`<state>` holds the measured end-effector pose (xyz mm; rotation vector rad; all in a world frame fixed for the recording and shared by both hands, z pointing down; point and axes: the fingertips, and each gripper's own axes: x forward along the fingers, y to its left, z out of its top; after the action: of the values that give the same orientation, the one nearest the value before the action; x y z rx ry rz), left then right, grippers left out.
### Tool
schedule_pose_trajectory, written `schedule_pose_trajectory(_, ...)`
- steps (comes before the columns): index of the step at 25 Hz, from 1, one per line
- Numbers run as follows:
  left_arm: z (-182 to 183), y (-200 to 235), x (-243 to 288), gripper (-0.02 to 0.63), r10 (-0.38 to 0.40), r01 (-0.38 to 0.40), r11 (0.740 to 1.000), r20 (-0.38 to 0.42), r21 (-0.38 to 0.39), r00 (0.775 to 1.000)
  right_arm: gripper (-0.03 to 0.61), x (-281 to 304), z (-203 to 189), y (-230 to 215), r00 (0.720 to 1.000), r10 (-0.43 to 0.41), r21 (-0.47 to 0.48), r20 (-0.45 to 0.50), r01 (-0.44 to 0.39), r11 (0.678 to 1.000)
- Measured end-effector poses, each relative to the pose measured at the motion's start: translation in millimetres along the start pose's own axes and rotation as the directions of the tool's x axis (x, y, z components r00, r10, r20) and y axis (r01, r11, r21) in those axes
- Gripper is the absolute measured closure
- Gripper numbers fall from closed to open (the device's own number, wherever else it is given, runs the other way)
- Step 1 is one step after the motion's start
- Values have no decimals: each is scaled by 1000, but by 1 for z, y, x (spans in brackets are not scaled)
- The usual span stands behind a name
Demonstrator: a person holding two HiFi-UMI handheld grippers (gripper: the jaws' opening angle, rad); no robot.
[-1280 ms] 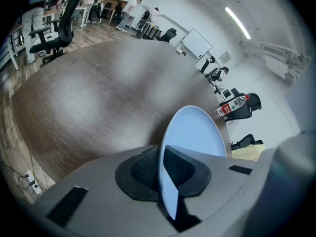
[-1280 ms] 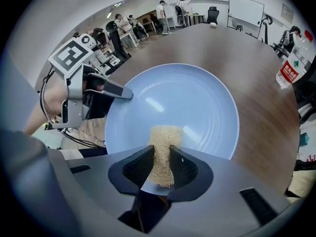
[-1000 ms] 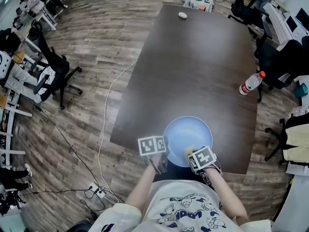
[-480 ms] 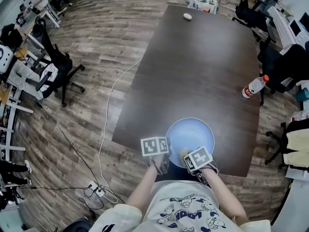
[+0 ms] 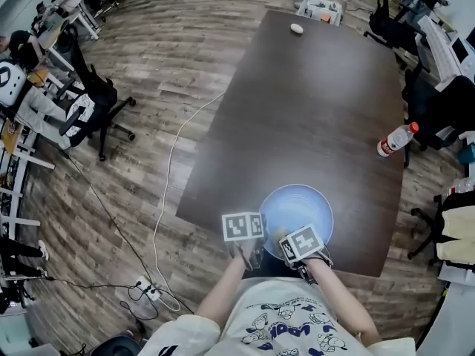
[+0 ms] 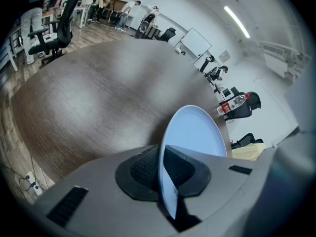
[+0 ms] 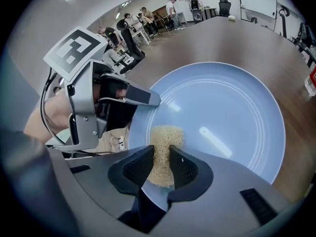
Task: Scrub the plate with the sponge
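Left gripper is unchanged from a second ago, its jaws closed on the near-left rim of the round pale-blue plate at the near edge of the dark wooden tabletop. Right gripper has shifted left across the plate's near side. Its jaws clamp a tan fibrous sponge, which is pressed on the plate's face.

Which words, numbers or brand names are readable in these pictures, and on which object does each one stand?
No text can be read with certainty.
Bottle: red label, print too small.
Shirt: dark print, too blurred.
Marker cubes: square patterns only, no words.
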<state>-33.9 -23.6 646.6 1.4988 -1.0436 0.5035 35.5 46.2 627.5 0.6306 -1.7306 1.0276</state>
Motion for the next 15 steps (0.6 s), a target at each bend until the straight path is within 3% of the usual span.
schedule_pose_trajectory(15,-1,2,0,586,-4,4,1000,-9,20,1000,479,7,24,2,1000,6,-9,3,-6,1000)
